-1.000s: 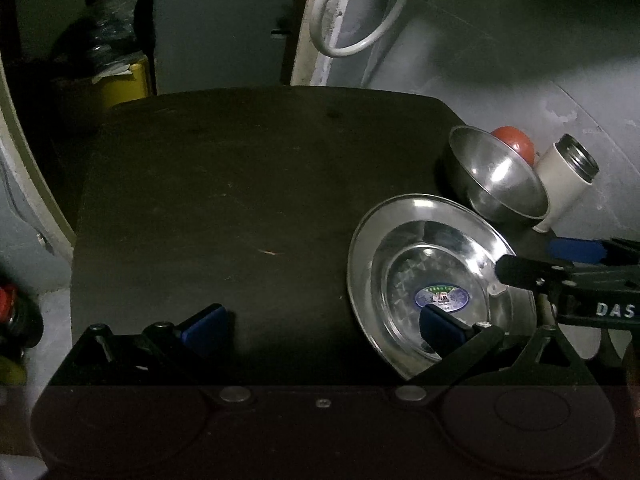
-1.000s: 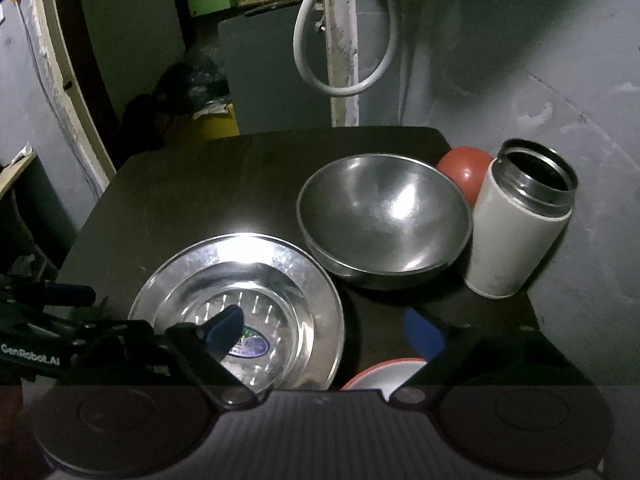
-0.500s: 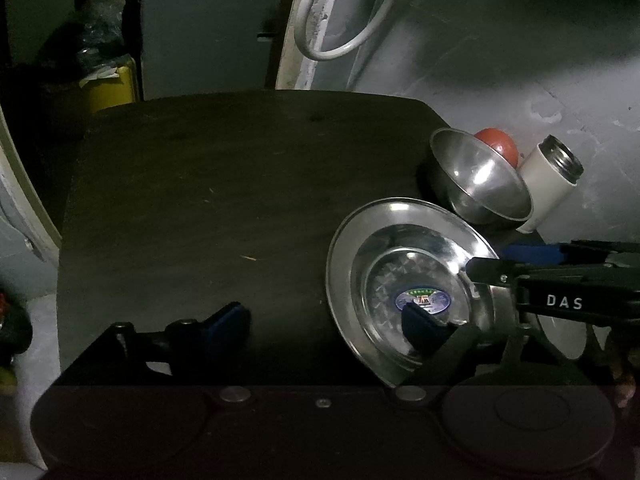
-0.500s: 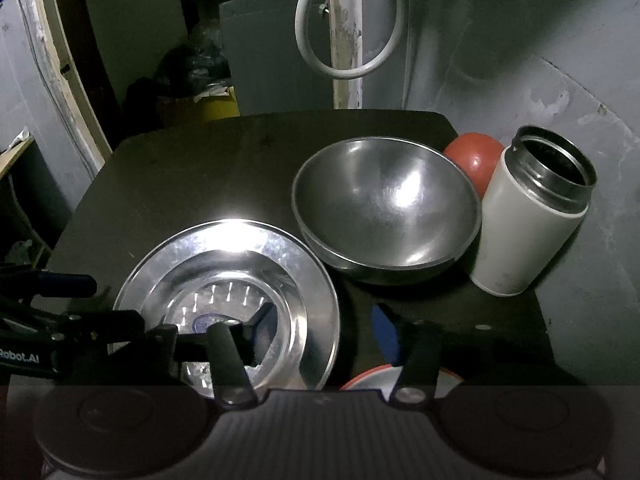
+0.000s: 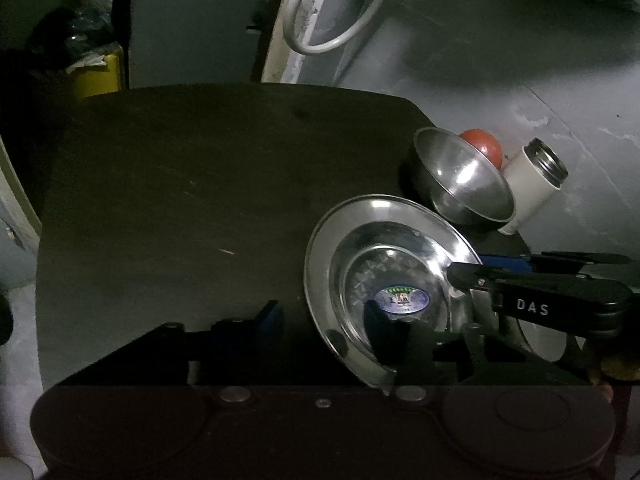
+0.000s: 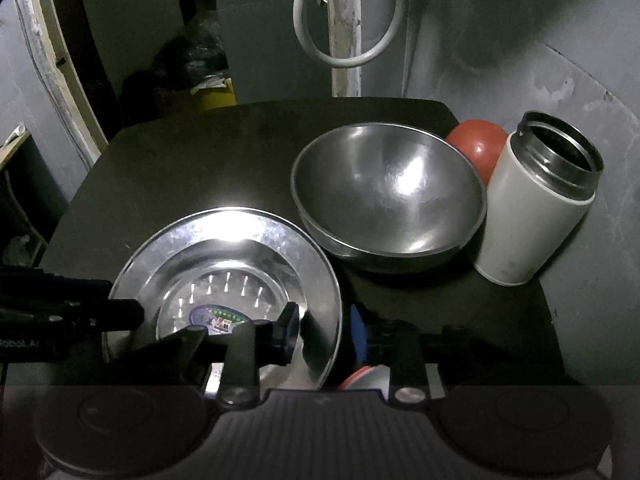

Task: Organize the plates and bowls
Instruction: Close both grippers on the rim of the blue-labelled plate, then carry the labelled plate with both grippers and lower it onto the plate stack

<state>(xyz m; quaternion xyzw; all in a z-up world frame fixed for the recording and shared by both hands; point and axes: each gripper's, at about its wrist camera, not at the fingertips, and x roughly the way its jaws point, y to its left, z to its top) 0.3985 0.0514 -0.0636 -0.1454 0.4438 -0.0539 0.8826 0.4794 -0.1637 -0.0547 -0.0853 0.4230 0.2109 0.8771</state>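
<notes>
Right hand-held gripper (image 6: pixel 322 330) pinching the steel plate (image 6: pixel 224 248) at its near right rim.
Left hand-held gripper (image 5: pixel 320 316) is spread at the plate's left side; steel bowl (image 6: pixel 388 196) stands just behind the plate on the tabletop (image 6: pixel 200 160).

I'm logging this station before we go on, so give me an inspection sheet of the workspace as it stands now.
Surface: dark table, mostly bare on its left part.
Job's things: steel plate, sticker at centre; steel bowl behind it; red-rimmed dish partly hidden.
Clutter: white flask, lid off; red ball.
Grippers: right gripper closing over plate's rim; left gripper open beside plate.
Cables: white hose hanging.
Surroundings: grey wall, yellow bin.
</notes>
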